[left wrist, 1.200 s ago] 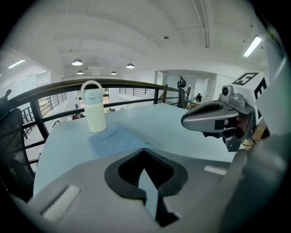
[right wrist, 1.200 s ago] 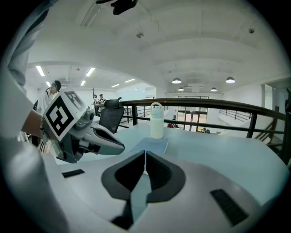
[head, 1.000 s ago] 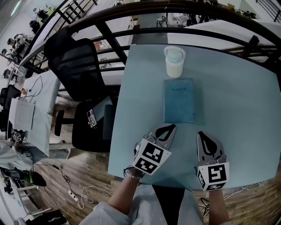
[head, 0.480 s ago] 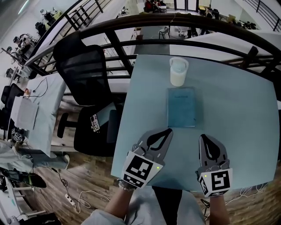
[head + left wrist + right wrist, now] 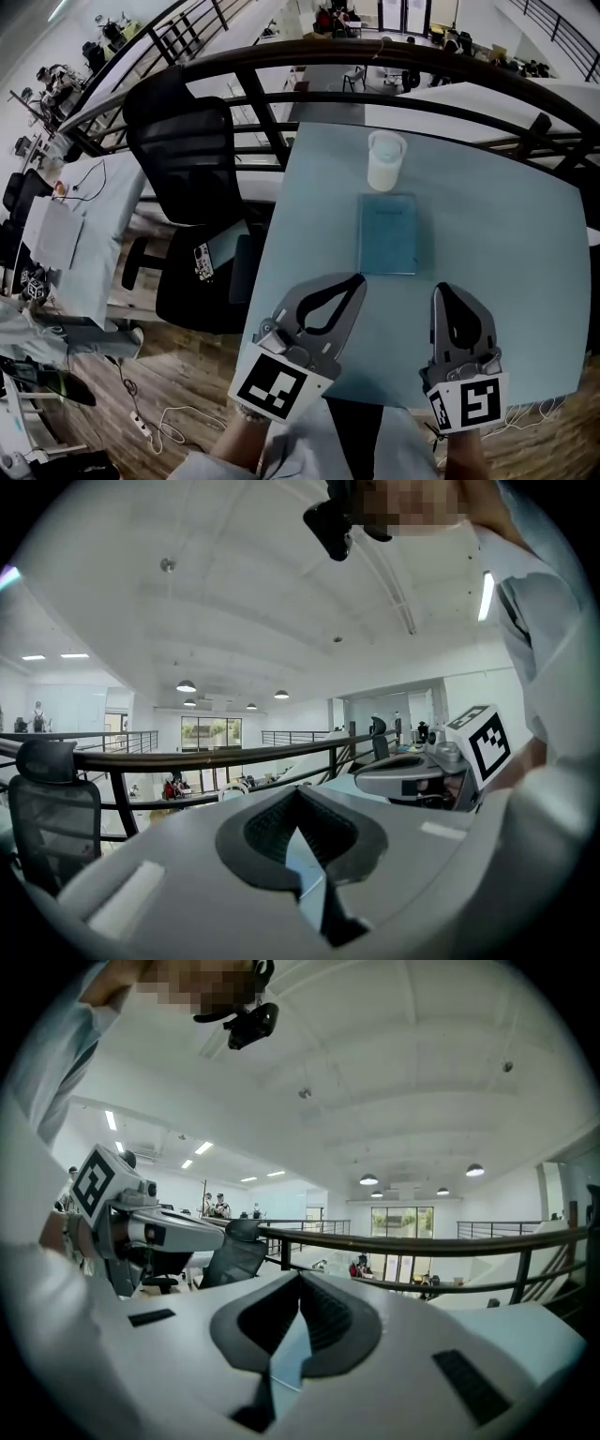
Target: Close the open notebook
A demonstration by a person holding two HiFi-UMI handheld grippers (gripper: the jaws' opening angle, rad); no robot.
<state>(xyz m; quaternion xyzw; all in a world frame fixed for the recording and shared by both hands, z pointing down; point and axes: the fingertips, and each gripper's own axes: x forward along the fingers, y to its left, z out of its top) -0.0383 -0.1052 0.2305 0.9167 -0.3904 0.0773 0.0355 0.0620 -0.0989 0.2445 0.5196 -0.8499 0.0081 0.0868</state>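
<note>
While notebook (image 5: 387, 234) lies closed mid-frame, left gripper (image 5: 357, 279) and right gripper (image 5: 443, 291) sit lower frame, jaws pressed together, both empty.

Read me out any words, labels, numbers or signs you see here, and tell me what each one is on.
No text here can be read.
On the notebook: a faint line of print near the top of the cover, too small and blurred to read.
On the left gripper and right gripper: only black-and-white square marker patterns, no letters.
On the cup: no label shows.
</note>
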